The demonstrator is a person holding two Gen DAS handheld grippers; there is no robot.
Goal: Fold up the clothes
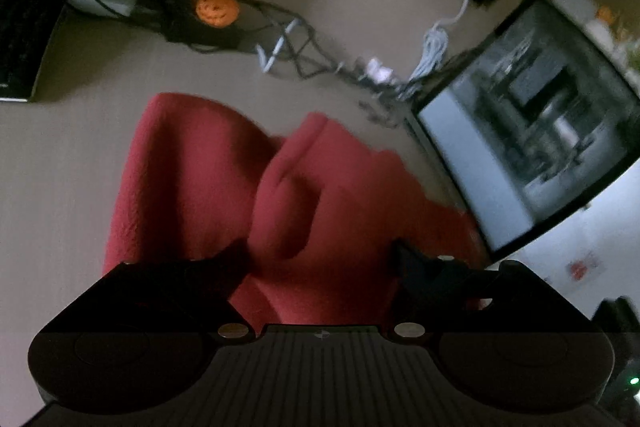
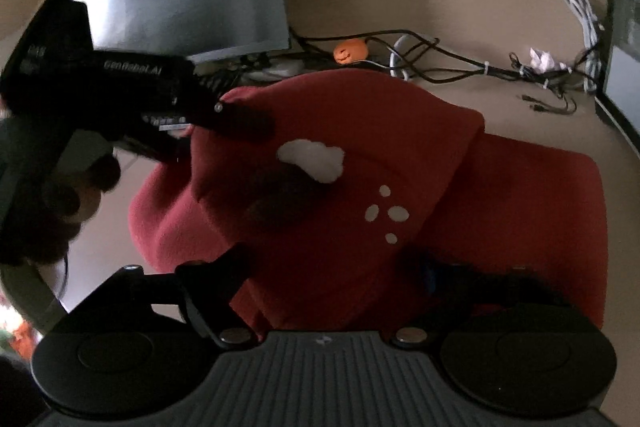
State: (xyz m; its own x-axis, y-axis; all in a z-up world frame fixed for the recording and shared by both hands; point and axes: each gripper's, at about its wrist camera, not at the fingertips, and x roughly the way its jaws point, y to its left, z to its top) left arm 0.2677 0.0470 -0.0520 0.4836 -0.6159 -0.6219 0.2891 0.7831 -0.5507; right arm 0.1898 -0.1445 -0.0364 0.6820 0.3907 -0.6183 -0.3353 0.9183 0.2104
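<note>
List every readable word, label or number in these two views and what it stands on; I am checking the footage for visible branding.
"GenRobot.AI": pale lettering on the black left gripper, seen in the right wrist view.
Small white label strip on that gripper's underside: too blurred to read.
Pale marks on its rear block: unreadable.
Red fleece garment: only white shapes, no text.

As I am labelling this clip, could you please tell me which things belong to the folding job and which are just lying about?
For the job:
- red garment
- left tongs
- right tongs

Lying about:
- orange pumpkin toy
- cables
- monitor
- keyboard
- desk
</note>
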